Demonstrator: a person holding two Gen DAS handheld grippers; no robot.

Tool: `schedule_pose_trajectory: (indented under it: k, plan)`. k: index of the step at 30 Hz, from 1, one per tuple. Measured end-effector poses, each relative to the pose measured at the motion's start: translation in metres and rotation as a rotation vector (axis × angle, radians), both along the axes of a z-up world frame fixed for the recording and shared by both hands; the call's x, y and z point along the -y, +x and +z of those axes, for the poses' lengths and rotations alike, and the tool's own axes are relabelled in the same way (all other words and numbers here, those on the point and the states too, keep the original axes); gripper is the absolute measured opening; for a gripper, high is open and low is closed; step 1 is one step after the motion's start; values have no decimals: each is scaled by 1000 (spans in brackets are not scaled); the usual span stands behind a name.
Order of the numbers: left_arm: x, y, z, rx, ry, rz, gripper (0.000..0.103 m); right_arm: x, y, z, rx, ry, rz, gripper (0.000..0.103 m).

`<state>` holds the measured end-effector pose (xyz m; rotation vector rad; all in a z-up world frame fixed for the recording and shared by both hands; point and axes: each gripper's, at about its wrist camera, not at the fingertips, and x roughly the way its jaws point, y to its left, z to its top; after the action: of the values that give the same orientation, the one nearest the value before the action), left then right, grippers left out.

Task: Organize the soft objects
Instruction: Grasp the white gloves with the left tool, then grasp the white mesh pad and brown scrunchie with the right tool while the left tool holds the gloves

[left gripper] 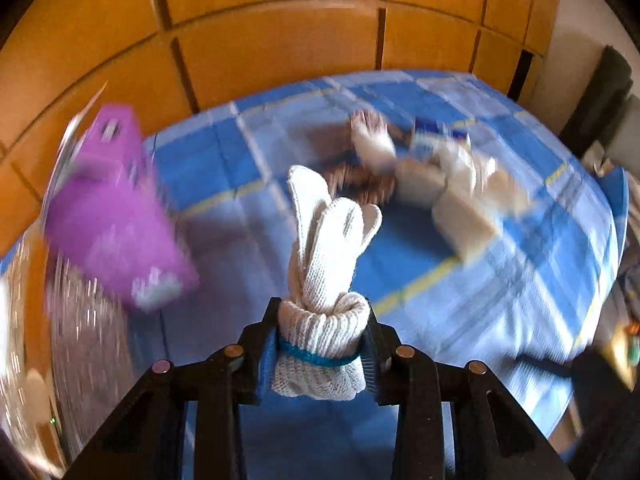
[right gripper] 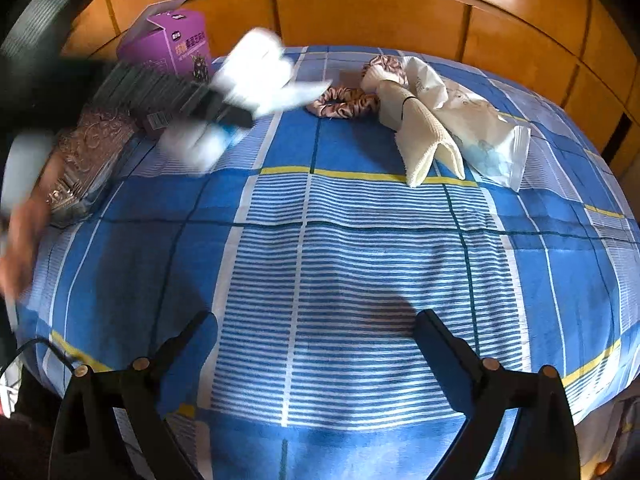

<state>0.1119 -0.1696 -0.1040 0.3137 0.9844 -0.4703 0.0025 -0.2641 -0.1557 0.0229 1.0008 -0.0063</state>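
Although the purple box (right gripper: 170,46) carries print on its front panel, the characters are too small to read; a dark fruit picture sits at the lower right of that panel. No other writing can be made out in either view.

**Left gripper** (left gripper: 320,346): clenched on a white knit glove (left gripper: 326,264). The pads press on the rolled cuff, which bears a blue band. The glove's long axis runs straight away from the gripper, with the glove fingers pointing toward the wooden panelling (left gripper: 280,40) behind the bed. In the right wrist view this gripper and glove appear as a blurred streak just beside the purple box, above the blue plaid bedspread (right gripper: 320,240).

**Right gripper** (right gripper: 316,344): released, jaws standing wide with only bedspread between them.

**Items placed relative to the purple box:**
- A patterned metallic box (right gripper: 86,160) lies near it, on the side closer to the camera.
- A brown satin scrunchie (right gripper: 344,102) lies on the bedspread well to its right.
- A cream folded cloth (right gripper: 424,136) lies farther right, long axis slanting down toward the right gripper.
- A white printed pouch (right gripper: 476,128) lies just beside the cloth, on the far side from the purple box, on the same slant.

The left wrist view is motion-blurred apart from the gripper and glove.
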Motion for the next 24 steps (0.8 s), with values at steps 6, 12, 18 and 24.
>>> schedule_pose_trajectory:
  k: [6,12,18,24]
  plan:
    - [-24,-33,-18,36,12,-40,36,21,-3,17,-23,10,-7,59]
    - [-32,-31,-24,37,-43,-35,37,40,3,55,73,-23,-19,52]
    - [-43,-29,-26,20,-123,-41,37,48,55,99,192,-63,18,50]
    - [-49,-26,-27,2,-176,-30,37,52,125,100,187,-65,-6,51]
